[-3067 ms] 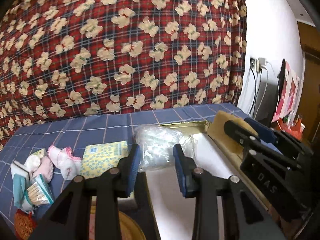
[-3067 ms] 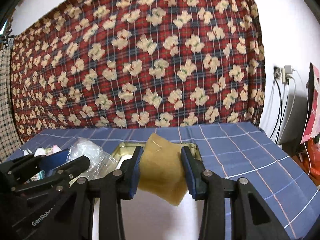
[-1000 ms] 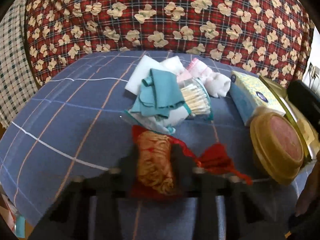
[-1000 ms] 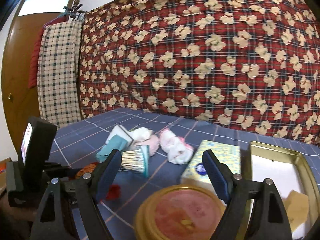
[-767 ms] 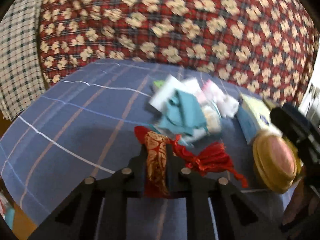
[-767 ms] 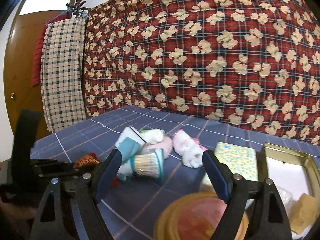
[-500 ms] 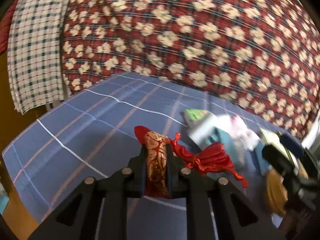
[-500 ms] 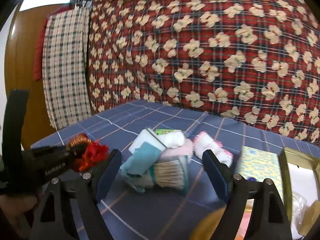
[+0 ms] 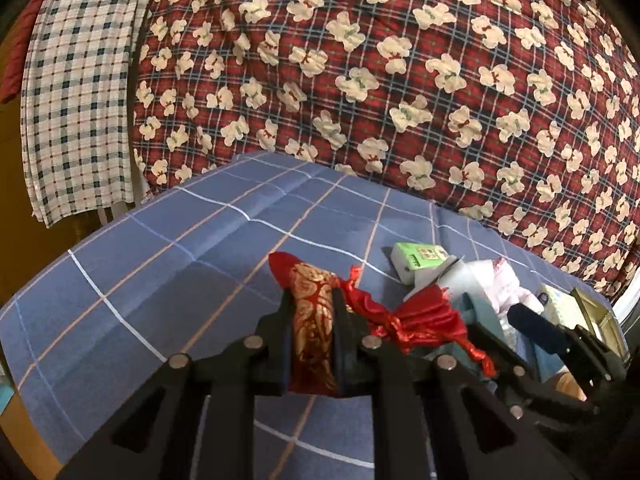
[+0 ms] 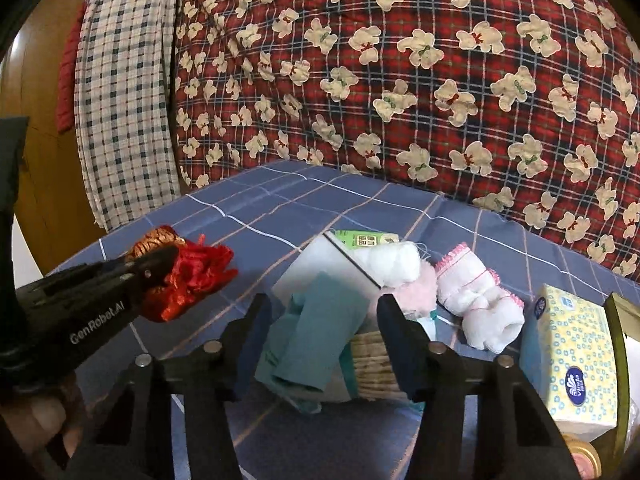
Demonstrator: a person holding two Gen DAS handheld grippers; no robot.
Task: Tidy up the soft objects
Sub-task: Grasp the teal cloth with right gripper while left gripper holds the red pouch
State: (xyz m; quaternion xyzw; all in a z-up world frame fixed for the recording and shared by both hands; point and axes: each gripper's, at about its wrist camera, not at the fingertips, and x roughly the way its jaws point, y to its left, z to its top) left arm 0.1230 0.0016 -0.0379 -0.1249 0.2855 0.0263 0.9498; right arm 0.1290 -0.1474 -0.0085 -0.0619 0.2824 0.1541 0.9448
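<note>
Red and gold brocade fills the middle of the left wrist view: the left gripper [image 9: 311, 320] has its two black jaws pressed tight on a small red-and-gold pouch [image 9: 312, 332], whose gathered red mouth and tassel cord spill out to the right of the jaws. The pouch is lifted clear of the blue checked bedspread [image 9: 192, 264] below it. Further back on the right lies a heap of soft things, with a green-and-white packet [image 9: 418, 258] at its near end and something pale pink behind. A dark part of the right gripper [image 9: 560, 344] shows at the lower right edge. A red plaid quilt with cream bears [image 9: 400, 80] rises behind the bed.

From the right wrist view, the right gripper [image 10: 324, 316] stands wide open with nothing between its jaws; they straddle the heap from above, apart from it as far as I can tell. In that gap lies a folded teal cloth [image 10: 316, 336] draped over a bundle of cotton swabs [image 10: 372, 364]. Just behind are a white cotton roll [image 10: 394, 262], a pink puff [image 10: 416, 292] and a pair of white baby socks with pink trim [image 10: 478, 300]. To the right sits a yellow-patterned tissue box [image 10: 572, 356], touching the rim of a gold tin [image 10: 622, 360]. On the left, the other gripper holds the pouch up in the air, well apart from the heap.
</note>
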